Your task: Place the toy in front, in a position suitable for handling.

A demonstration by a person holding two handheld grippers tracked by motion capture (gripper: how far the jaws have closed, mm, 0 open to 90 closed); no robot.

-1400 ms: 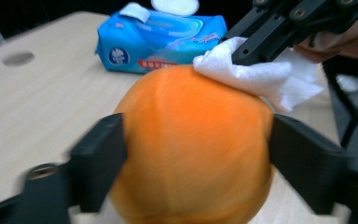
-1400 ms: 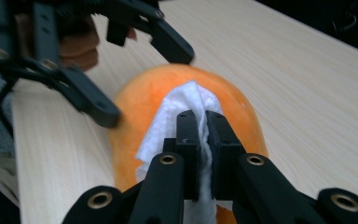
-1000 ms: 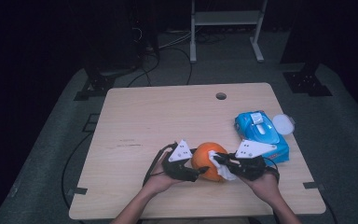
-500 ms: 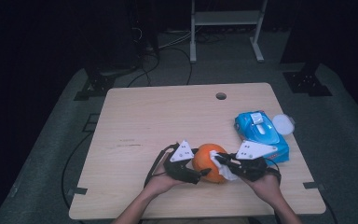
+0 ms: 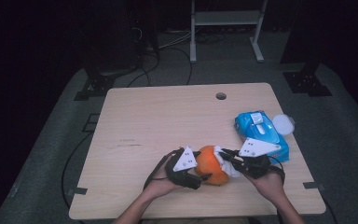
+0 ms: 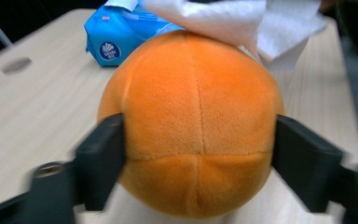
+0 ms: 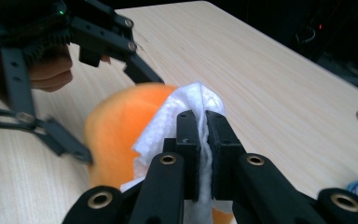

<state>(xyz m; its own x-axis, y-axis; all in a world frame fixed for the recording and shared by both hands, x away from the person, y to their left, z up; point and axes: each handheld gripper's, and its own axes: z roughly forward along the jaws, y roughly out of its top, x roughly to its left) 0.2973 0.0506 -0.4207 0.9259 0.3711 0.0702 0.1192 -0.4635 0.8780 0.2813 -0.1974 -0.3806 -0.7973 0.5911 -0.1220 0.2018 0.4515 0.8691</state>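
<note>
Orange plush ball sat between the left gripper, whose jaws had just been opening. White tissue, clamped in the right gripper, lay against it.

I see the orange plush ball sitting on the table near its front edge — round, fuzzy, stitched seams crossing its face. A crumpled white wipe lies pressed against its upper right side — draped over the curve.
</note>
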